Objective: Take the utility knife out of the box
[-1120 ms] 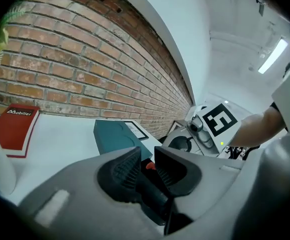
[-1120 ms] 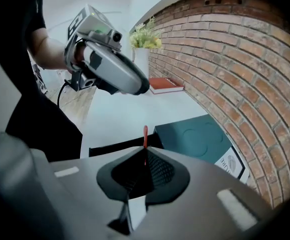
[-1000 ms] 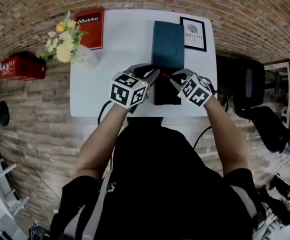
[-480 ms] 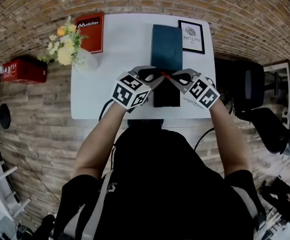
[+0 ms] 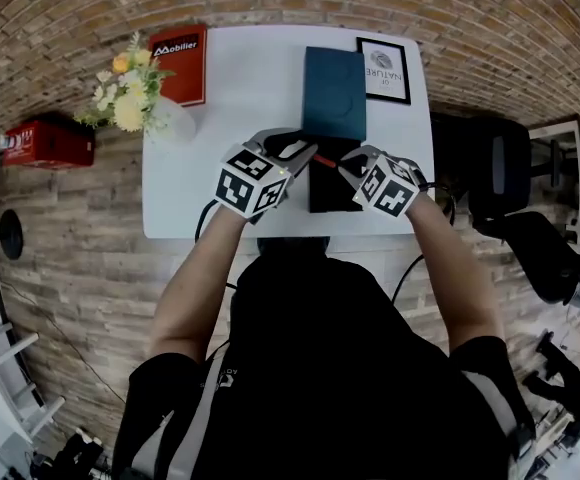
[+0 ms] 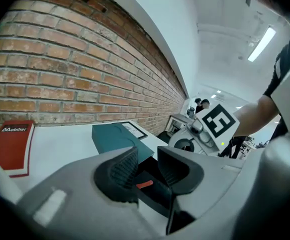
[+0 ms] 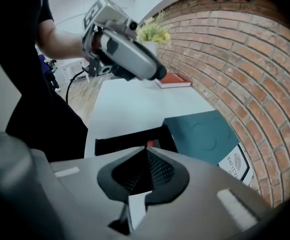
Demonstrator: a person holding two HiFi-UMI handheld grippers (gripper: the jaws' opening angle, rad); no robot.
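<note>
The red-tabbed utility knife (image 6: 145, 184) in the black box (image 7: 125, 139) looks light, stiff, slick; we'd pinch its body crosswise. Our left gripper (image 6: 147, 166) just opened, empty; right gripper (image 7: 146, 150) closed, empty.

The white table (image 5: 250, 78) carries a red book (image 5: 180, 63) at its far left corner, a flower vase (image 5: 168, 118) beside it, a teal lid (image 5: 334, 93) at the far edge, a framed print (image 5: 384, 70) at the far right corner, and a black box (image 5: 332, 188) near the front edge.

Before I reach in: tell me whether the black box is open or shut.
Open: the black rectangular box shows its inside; the flat teal lid lies beside it.
</note>
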